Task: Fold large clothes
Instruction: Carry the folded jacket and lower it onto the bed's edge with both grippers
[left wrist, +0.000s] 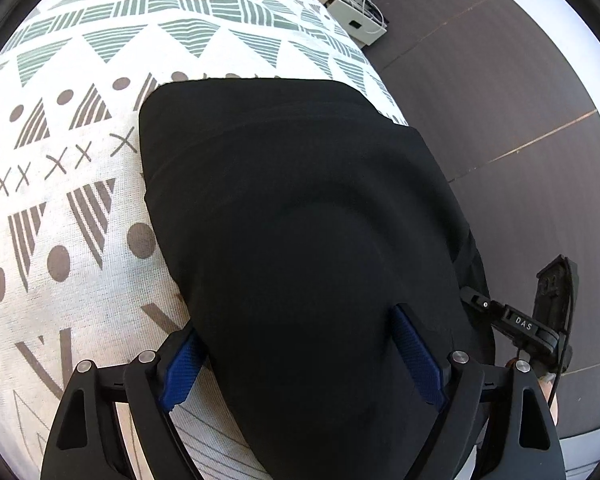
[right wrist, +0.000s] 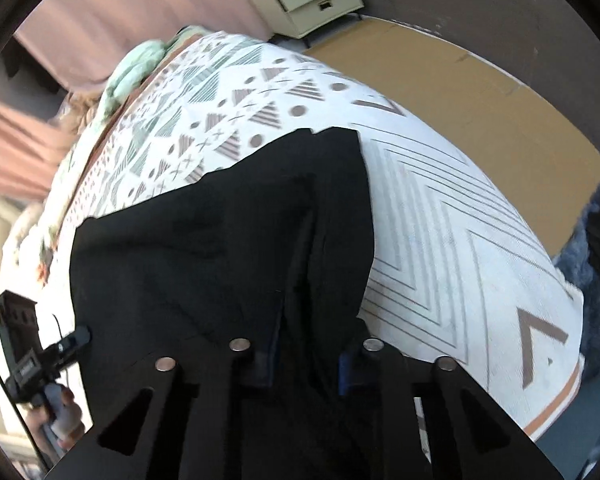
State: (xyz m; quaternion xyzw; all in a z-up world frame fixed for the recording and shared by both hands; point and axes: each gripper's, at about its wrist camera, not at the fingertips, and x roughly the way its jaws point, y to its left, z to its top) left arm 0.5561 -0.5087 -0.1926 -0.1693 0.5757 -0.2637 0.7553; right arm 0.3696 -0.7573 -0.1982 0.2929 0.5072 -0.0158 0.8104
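Bed (left wrist: 60,240) with patterned cover, dark floor (left wrist: 500,120) beyond.
Black garment (left wrist: 300,220) lies folded on the bed; left hand-held gripper (left wrist: 300,352) stands wide, its blue pads (left wrist: 416,356) flanking the cloth; right hand-held gripper (right wrist: 306,364) is narrowed onto a fold of it.

"DAS" stands in white letters on the right tool (left wrist: 524,326).
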